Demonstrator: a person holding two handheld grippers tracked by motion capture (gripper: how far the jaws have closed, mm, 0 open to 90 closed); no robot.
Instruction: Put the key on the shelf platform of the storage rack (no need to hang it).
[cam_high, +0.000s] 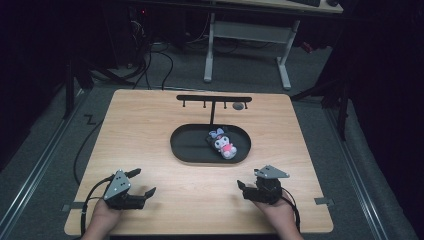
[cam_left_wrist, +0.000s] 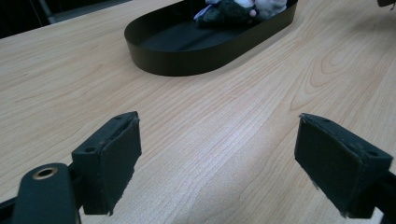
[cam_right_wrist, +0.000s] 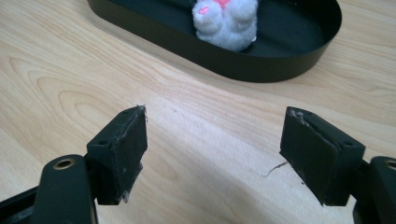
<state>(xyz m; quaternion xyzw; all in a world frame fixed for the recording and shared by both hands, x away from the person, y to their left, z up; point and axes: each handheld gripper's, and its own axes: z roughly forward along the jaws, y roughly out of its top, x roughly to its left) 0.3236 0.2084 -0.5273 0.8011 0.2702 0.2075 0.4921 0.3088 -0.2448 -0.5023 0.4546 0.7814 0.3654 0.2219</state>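
Observation:
A small plush toy (cam_high: 222, 142) with a white body, dark head and pink front lies in the right half of a black oval tray (cam_high: 187, 145) at the table's middle. Behind the tray rises a black rack with hooks (cam_high: 214, 99). My left gripper (cam_high: 142, 182) rests open near the front left edge, held by a hand. My right gripper (cam_high: 246, 184) is open at the front right. In the left gripper view the jaws (cam_left_wrist: 217, 161) stand wide apart over bare wood, the tray (cam_left_wrist: 187, 63) ahead. The right gripper (cam_right_wrist: 215, 147) view shows the plush toy (cam_right_wrist: 229, 21) just beyond its jaws.
The wooden table (cam_high: 150, 125) has bare surface on all sides of the tray. A small grey round object (cam_high: 238, 106) sits under the rack's right end. Beyond the table are a white desk frame (cam_high: 247, 42) and cables on a grey floor.

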